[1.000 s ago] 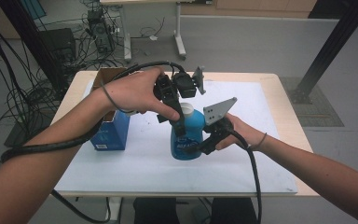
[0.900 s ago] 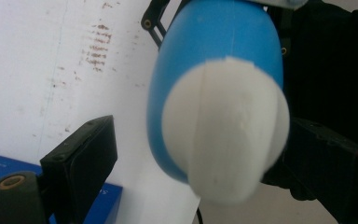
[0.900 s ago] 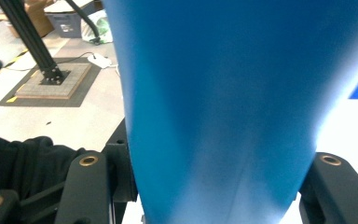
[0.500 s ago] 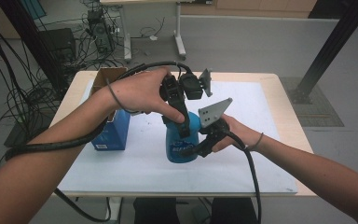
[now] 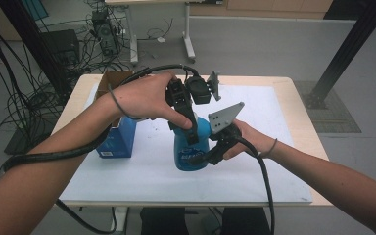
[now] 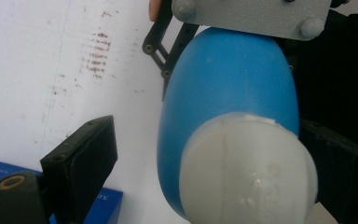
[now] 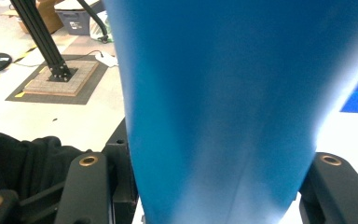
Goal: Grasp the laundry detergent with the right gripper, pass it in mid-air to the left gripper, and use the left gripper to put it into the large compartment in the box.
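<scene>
My right claw [image 5: 210, 155] is clamped tight on the blue bottle's [image 5: 192, 147] body, standing mid-table toward the near edge. My left claw [image 5: 188, 128] sits wide around its white cap [image 6: 247, 172], one jaw clear, box [image 5: 119, 134] alongside

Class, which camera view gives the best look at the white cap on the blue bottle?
The left gripper view: it looks down on the white cap, large and near whole, with the left gripper open around it. In the high view the cap is hidden under the left hand. The right gripper view shows the blue bottle body, gripped.
</scene>
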Available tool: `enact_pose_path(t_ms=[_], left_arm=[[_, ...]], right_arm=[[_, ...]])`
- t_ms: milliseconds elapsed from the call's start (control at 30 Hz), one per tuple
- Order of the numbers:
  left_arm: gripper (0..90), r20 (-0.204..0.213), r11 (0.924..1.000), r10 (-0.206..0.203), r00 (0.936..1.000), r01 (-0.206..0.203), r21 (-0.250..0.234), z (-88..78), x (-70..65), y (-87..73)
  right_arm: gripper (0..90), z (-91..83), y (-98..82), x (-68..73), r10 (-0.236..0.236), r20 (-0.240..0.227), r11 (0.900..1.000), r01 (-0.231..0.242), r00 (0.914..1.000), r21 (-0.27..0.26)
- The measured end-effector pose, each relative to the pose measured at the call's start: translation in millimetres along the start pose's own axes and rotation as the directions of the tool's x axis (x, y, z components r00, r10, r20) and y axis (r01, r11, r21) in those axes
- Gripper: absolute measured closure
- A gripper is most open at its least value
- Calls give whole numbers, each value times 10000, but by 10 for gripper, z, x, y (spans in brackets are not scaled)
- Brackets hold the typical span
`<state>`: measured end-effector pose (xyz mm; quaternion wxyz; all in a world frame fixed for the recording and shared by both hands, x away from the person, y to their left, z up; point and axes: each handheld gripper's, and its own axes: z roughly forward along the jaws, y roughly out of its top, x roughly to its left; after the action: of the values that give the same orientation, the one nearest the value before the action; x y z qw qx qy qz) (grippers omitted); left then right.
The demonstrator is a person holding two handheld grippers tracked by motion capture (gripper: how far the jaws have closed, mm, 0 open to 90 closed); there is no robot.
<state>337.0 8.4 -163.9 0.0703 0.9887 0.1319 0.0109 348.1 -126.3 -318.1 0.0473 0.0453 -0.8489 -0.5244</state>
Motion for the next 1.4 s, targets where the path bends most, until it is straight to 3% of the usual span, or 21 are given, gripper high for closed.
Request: enact_pose_path(t_ms=[1400], left_arm=[[98, -95, 9999, -33, 9999, 32, -127, -3, -2, -46]], right_arm=[[418, -25, 57, 34, -122, 56, 9999, 122, 9999, 15]])
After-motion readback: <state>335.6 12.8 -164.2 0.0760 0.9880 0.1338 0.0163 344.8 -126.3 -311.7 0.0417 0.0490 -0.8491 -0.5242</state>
